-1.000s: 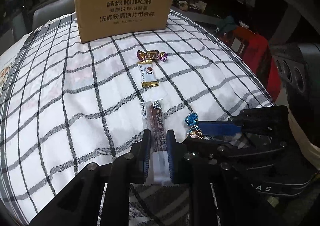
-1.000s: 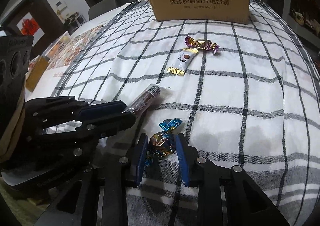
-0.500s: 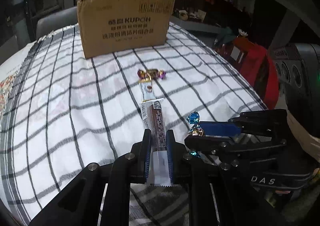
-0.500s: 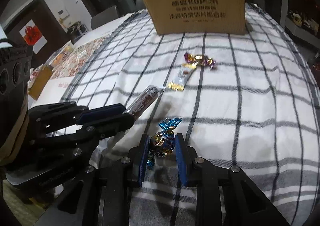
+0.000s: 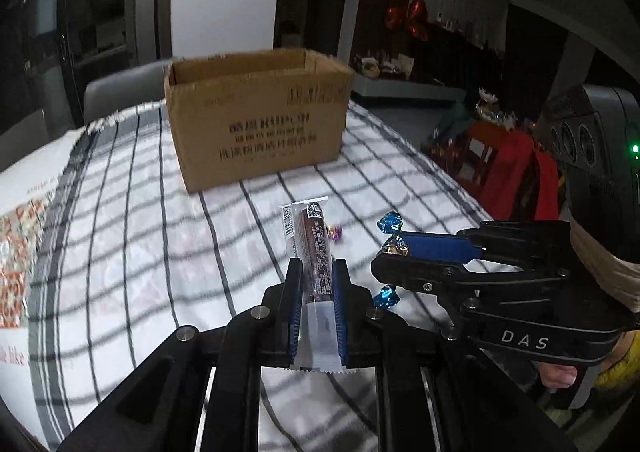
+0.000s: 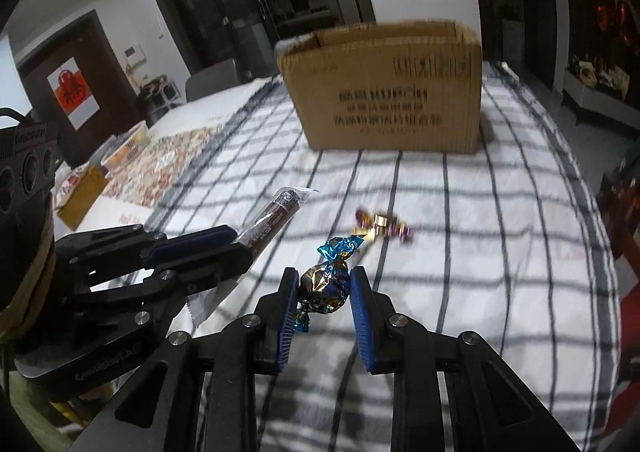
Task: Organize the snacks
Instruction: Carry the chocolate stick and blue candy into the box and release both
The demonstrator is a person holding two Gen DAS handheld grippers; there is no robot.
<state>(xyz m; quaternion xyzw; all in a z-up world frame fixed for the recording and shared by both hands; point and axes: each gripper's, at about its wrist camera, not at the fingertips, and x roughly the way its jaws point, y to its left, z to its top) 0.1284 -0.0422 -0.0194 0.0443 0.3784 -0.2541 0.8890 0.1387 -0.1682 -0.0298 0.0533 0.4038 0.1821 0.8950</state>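
Observation:
My left gripper (image 5: 316, 272) is shut on a long brown snack bar (image 5: 312, 244) in a clear wrapper and holds it above the checked tablecloth (image 5: 140, 252). My right gripper (image 6: 324, 284) is shut on a blue and gold foil candy (image 6: 326, 282), also lifted off the cloth. Each gripper shows in the other's view: the right one (image 5: 394, 252) with its candy, the left one (image 6: 236, 248) with its bar (image 6: 276, 218). An open cardboard box (image 5: 256, 120) stands ahead at the far end of the table. A purple and gold candy (image 6: 380, 226) lies on the cloth.
The cardboard box also shows in the right wrist view (image 6: 388, 88). A patterned mat (image 6: 160, 168) and a small yellow box (image 6: 82, 196) lie on the left part of the table. A grey chair (image 5: 120, 92) stands behind the table. Red items (image 5: 516, 168) sit off the right edge.
Both grippers have risen off the cloth with their snacks and moved toward the box, which now looks closer with its open top visible. The remaining candies lie lower in view.

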